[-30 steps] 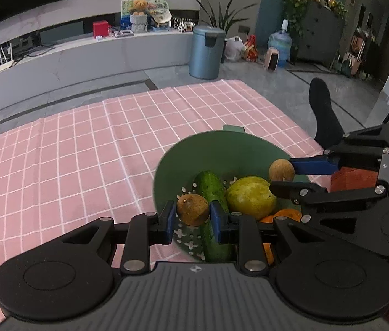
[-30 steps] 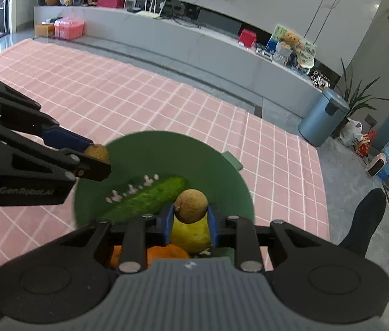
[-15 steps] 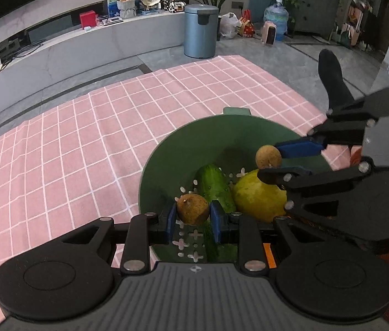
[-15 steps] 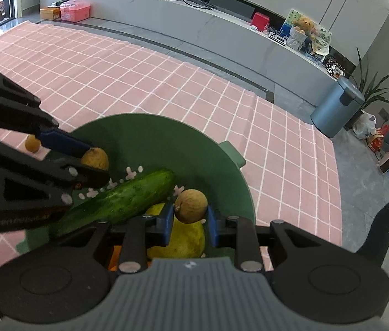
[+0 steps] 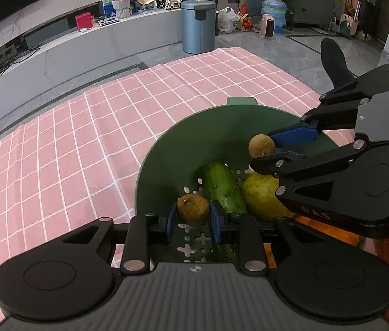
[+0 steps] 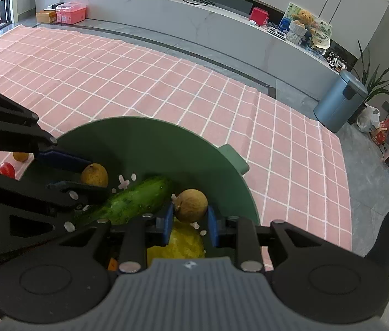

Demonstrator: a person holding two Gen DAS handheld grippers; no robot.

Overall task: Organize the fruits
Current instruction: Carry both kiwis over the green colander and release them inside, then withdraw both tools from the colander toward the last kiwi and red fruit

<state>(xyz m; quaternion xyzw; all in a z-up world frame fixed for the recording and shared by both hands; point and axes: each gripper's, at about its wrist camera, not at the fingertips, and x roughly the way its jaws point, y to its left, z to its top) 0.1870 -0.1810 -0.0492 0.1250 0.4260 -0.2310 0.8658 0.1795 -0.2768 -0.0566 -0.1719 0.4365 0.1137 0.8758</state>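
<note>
A green colander bowl (image 5: 172,149) (image 6: 139,143) sits on the pink checked cloth and holds a cucumber (image 5: 222,184) (image 6: 136,201), a yellow-green pear (image 5: 260,195) (image 6: 177,245) and an orange partly hidden below. My left gripper (image 5: 193,216) is shut on a small brown longan (image 5: 193,209) over the bowl's near side; this gripper and its longan also show in the right wrist view (image 6: 94,175). My right gripper (image 6: 190,215) is shut on a second longan (image 6: 191,205), seen also in the left wrist view (image 5: 262,146), above the pear.
A red cherry tomato (image 6: 6,170) and another small brown fruit (image 6: 20,156) lie on the cloth left of the bowl. The cloth's far edge drops to a grey floor with a blue bin (image 5: 198,26). A dark shoe-like shape (image 5: 335,60) is at the right.
Both grippers have sunk lower into the bowl with their longans still held. The bowl and fruit look larger and closer in both views.
</note>
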